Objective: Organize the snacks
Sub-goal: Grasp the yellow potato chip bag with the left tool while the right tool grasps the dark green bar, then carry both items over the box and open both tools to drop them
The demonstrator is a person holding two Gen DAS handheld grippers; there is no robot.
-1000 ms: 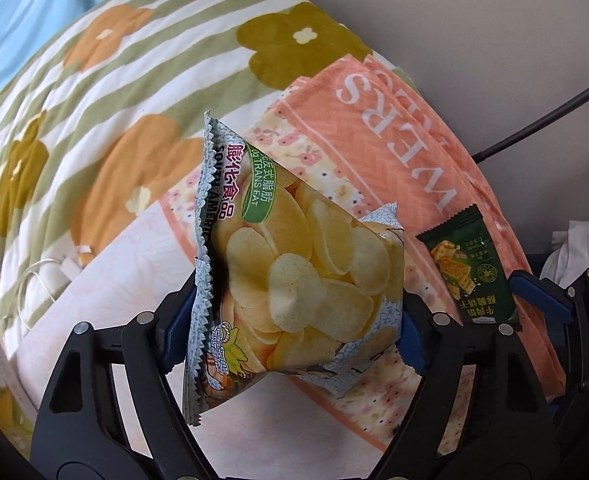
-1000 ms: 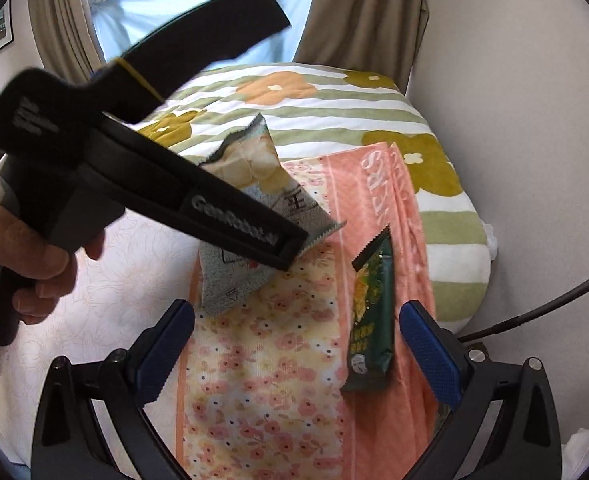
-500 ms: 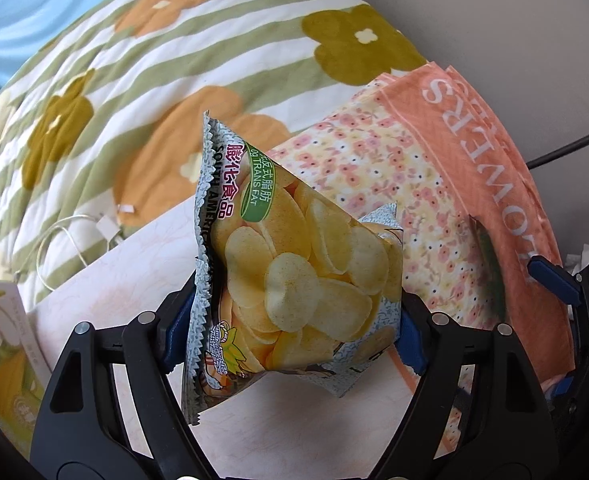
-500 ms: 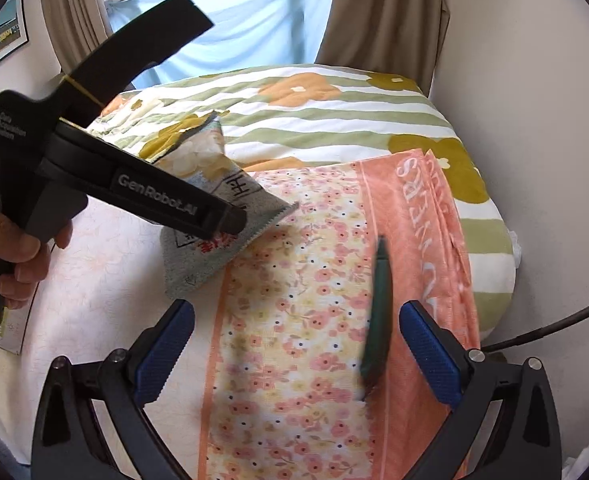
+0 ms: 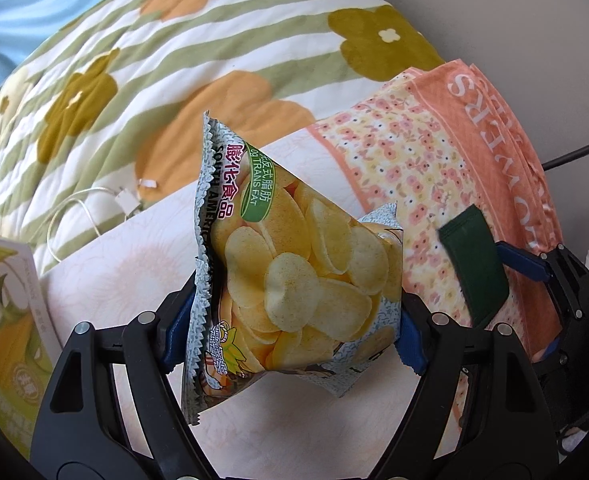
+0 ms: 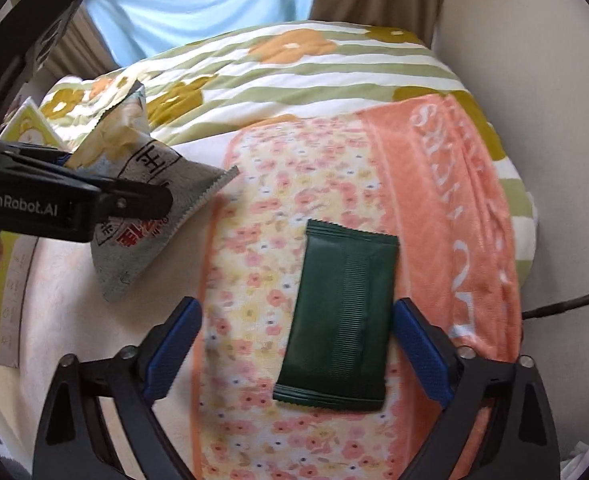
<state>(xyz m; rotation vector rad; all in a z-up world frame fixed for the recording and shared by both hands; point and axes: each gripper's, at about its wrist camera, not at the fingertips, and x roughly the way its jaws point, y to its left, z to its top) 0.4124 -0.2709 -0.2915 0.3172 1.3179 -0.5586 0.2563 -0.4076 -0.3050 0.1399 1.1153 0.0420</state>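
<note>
Lengthwise toward the pillows, the green packet (image 6: 340,320) lies between the right gripper's (image 6: 296,346) closing jaws.

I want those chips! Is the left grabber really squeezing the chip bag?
Touching. In the left wrist view, the left gripper has a blue pad pressed against each side of the chip bag, which hangs off the bed between the jaws.

The left gripper (image 5: 294,324) pointed steeply down, its blue pads (image 5: 176,332) pressed against both sides of a chip bag (image 5: 294,276) held off the bed. The right gripper (image 6: 296,352) also pointed down; its jaws were closing, a dark green packet (image 6: 342,320) between them, right pad just beside its edge, left pad apart.
</note>
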